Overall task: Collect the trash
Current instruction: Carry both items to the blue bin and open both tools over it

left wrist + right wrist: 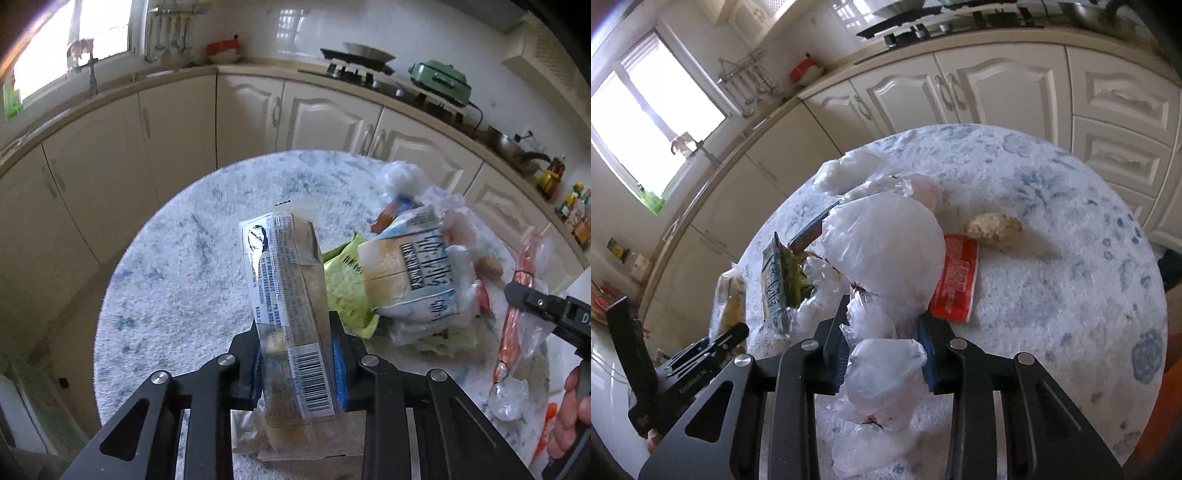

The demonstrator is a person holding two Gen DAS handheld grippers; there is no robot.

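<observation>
My left gripper (295, 332) is shut on a clear plastic packet (288, 280) with a barcode, held upright above the round table (184, 266). To its right lies a trash pile: a white pouch with blue writing (410, 269), a green wrapper (343, 284) and crumpled film. The right gripper (524, 295) shows at the right edge beside an orange-striped wrapper (513, 314). In the right wrist view my right gripper (884, 325) is shut on a white plastic bag (886, 243). A red packet (956, 280) and a brown lump (993, 227) lie just beyond it. The left gripper (731, 336) sits at lower left.
The table has a blue-and-white patterned cloth (1052, 258). Cream kitchen cabinets (251, 110) curve round behind it, with a hob (354, 66), a green appliance (439, 79) and bottles (576, 210) on the counter. A hand (569, 417) holds the right gripper.
</observation>
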